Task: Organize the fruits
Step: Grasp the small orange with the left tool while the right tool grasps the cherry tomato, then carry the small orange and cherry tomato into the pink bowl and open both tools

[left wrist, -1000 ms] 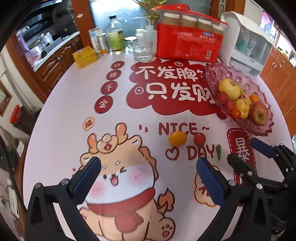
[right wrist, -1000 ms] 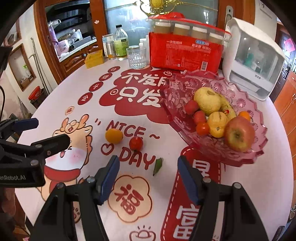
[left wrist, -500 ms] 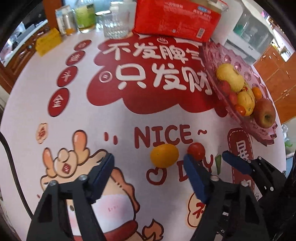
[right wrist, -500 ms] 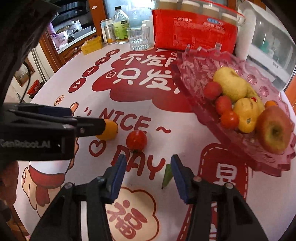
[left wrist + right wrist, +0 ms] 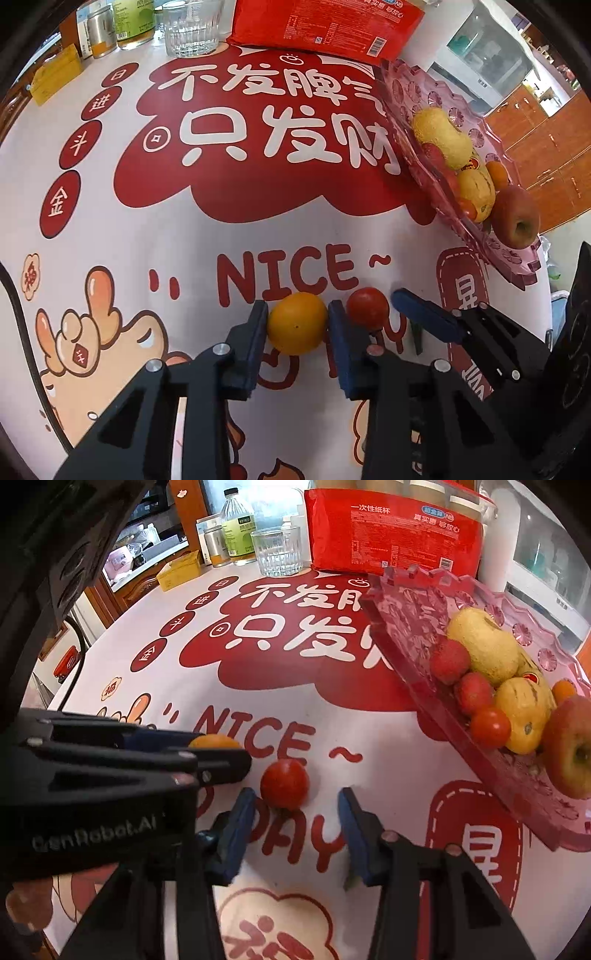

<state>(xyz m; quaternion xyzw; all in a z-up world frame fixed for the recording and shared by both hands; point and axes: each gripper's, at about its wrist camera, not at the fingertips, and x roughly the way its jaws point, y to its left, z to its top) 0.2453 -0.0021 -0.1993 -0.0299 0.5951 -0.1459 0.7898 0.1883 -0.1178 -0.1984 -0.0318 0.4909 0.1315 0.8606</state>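
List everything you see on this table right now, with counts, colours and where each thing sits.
orange: 1, orange, between left gripper's pads.
tomato: 1, red, on cloth ahead of right gripper.
fruit tray: 1, pink, right side, holding mixed fruit.
apple: 1, red, tray's near end.
red package: 1, far edge.
glass: 1, clear, far edge.
bottle: 1, green label, beside glass.
yellow box: 1, far left.
left gripper: closed on orange.
right gripper: open, jaws just closing.

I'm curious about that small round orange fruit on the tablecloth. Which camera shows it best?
The left wrist view: the small round orange fruit sits whole between the left tongs. In the right wrist view only its top peeks above those tongs.
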